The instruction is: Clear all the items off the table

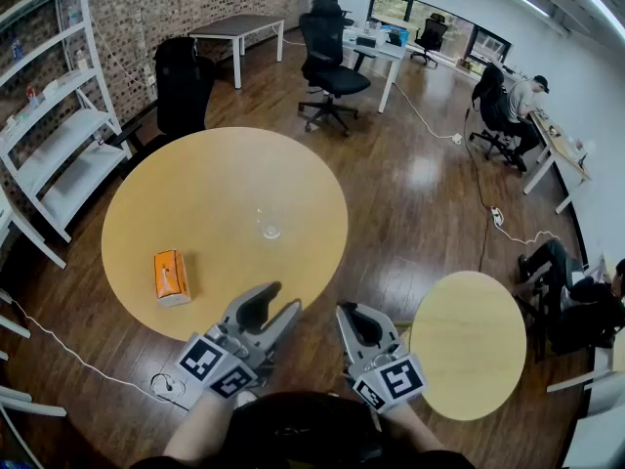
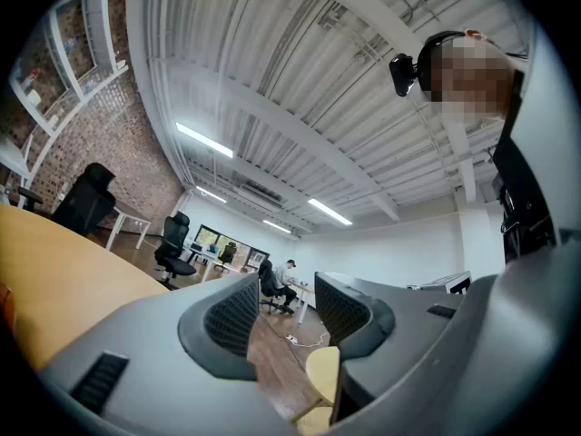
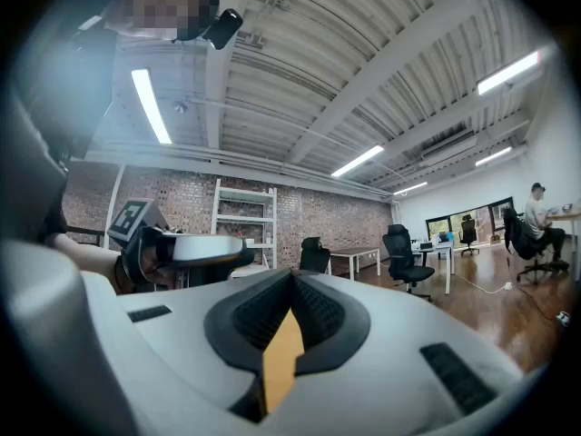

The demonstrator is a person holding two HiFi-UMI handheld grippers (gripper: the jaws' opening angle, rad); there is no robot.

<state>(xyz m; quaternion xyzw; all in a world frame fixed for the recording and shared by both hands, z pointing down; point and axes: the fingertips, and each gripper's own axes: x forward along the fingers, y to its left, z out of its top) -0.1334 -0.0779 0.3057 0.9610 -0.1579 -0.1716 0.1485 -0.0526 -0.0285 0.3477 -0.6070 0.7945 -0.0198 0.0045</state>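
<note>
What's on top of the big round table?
An orange box near its left front edge, a clear glass near the middle. The left gripper covers part of the table's near rim.

We see two items on the round, light wooden counter (image 1: pixel 215 179). A small orange box (image 1: pixel 171 277) lies flat near the edge closest to us, on the left, its long side running away from us. A clear glass (image 1: pixel 270 227) stands upright near the middle, well apart from the box.
</note>
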